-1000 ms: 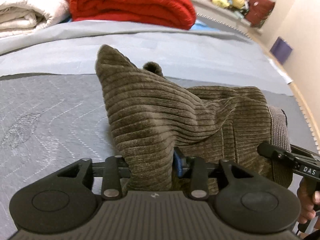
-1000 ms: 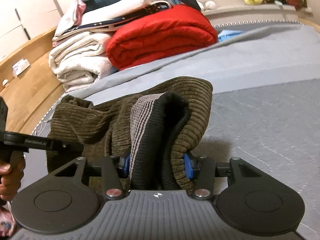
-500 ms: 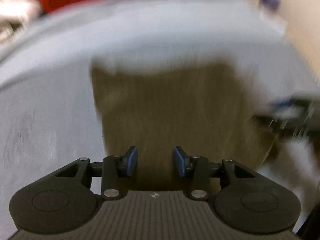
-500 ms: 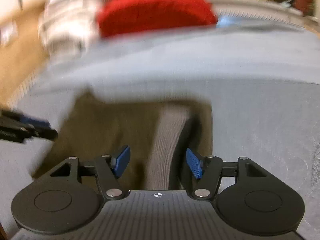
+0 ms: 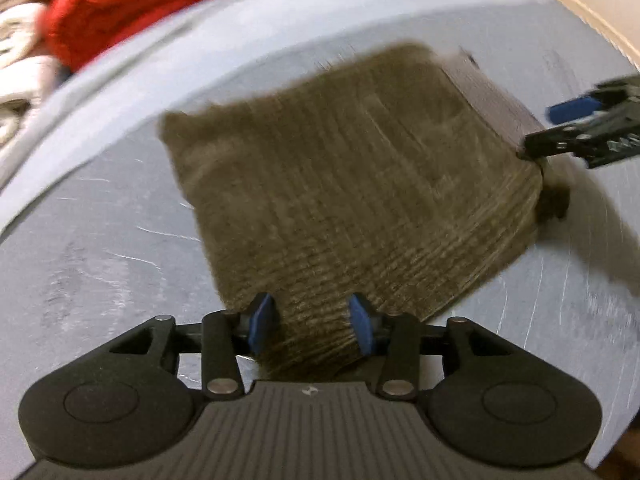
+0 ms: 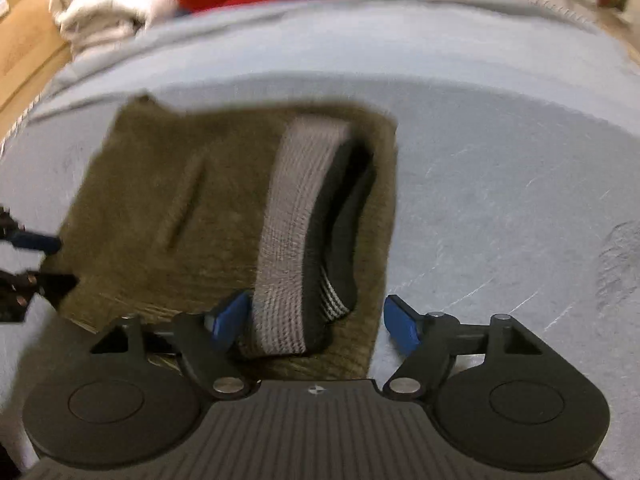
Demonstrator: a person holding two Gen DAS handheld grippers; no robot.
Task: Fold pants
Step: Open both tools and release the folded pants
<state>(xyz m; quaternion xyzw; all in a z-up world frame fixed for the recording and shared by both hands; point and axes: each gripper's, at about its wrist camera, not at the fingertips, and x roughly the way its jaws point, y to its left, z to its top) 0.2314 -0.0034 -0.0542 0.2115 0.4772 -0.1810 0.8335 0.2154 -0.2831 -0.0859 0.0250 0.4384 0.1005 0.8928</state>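
Observation:
The olive-brown corduroy pants (image 5: 352, 184) lie folded in a flat block on the grey bed cover. My left gripper (image 5: 310, 324) is open, its blue pads on either side of the near fabric edge. In the right wrist view the pants (image 6: 192, 208) show their grey striped waistband (image 6: 292, 232) and black lining. My right gripper (image 6: 316, 324) is open wide with the waistband end between its pads. Each gripper shows in the other's view: the right one (image 5: 580, 128) at the pants' right edge, the left one (image 6: 28, 264) at their left edge.
A folded red duvet (image 5: 132, 4) and white blankets (image 6: 108, 8) are stacked at the back of the bed. The grey quilted cover (image 6: 500, 208) spreads around the pants. A wooden bed frame (image 6: 24, 32) runs along the left.
A second ago both grippers were shut on the lifted pants. They have let go and opened, and the pants now lie flat on the cover. Both cameras have risen and tilted down.

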